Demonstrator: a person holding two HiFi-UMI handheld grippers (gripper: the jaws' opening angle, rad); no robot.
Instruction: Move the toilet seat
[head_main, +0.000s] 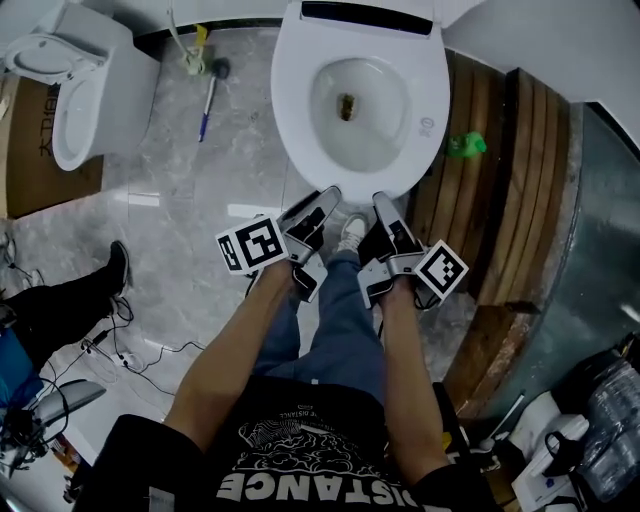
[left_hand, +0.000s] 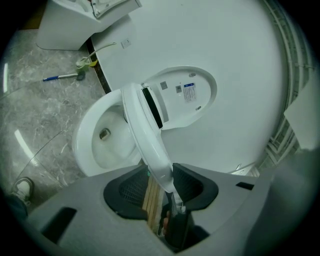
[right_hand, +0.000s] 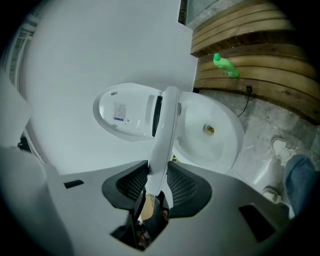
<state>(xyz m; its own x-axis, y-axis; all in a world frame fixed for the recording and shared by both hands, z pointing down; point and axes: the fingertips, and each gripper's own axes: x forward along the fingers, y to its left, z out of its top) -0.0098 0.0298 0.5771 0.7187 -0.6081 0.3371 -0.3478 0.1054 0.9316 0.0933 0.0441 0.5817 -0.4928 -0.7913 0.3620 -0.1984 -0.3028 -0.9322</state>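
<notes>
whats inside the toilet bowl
A small brownish thing sits at the bottom of the bowl; what it is cannot be told. In the left gripper view, the raised seat covers part of the bowl.

Bathroom: toilet (head_main: 288, 92), marble floor (head_main: 200, 180)

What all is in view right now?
toilet bowl: one, white, middle of floor
toilet seat: one, white, half raised over the toilet bowl
lid: one, white, upright behind the toilet seat
second toilet: one, white, floor at far left
brush: one, blue-handled, floor between the toilets
wooden steps: one set, brown, right of the toilet bowl
bottle: one, green, on the wooden steps
left gripper: one, grey, shut on the toilet seat
right gripper: one, grey, shut on the toilet seat
</notes>
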